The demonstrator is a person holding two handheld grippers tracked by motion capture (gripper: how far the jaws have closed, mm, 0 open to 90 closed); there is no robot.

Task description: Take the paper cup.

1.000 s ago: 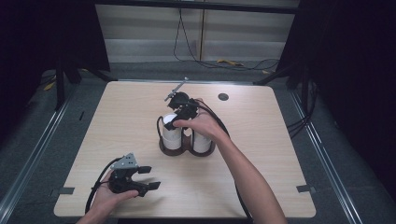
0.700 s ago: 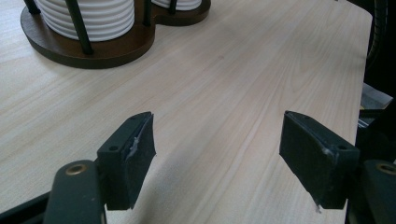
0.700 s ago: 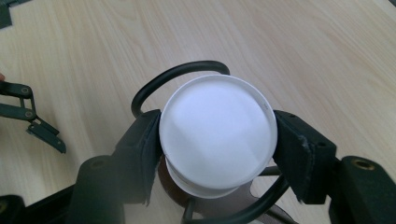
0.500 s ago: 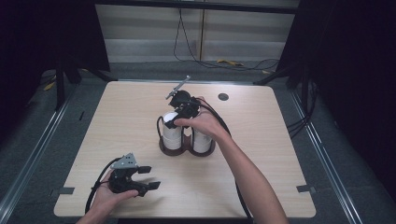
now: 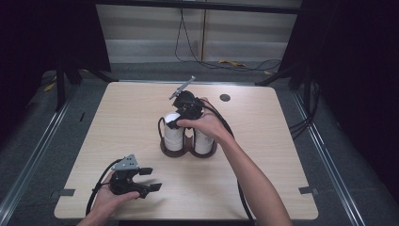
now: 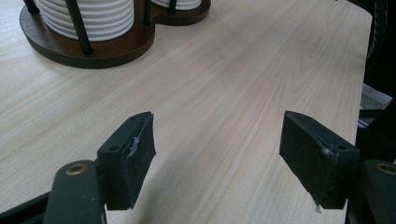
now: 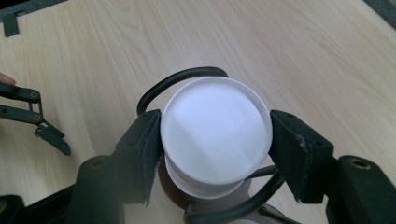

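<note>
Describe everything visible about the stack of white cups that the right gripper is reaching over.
The stack of white cups stands upright in the left ring of a dark brown wooden holder, fenced by thin black rods. The cups look like smooth plastic or paper with ribbed, nested rims. The top cup shows a flat white circle, apparently its base. The right gripper comes from above with a jaw at each side of that top cup; its jaws have just been closing, and the pads seem to touch it. A second stack stands beside it.

One table [image 5: 263, 188] carries one dark wooden rack [image 5: 188, 151] with two stacks of white cups [image 5: 173, 134] — one stack per side. Two grippers — the left gripper [image 5: 149, 180] and the right gripper [image 5: 173, 123].
</note>
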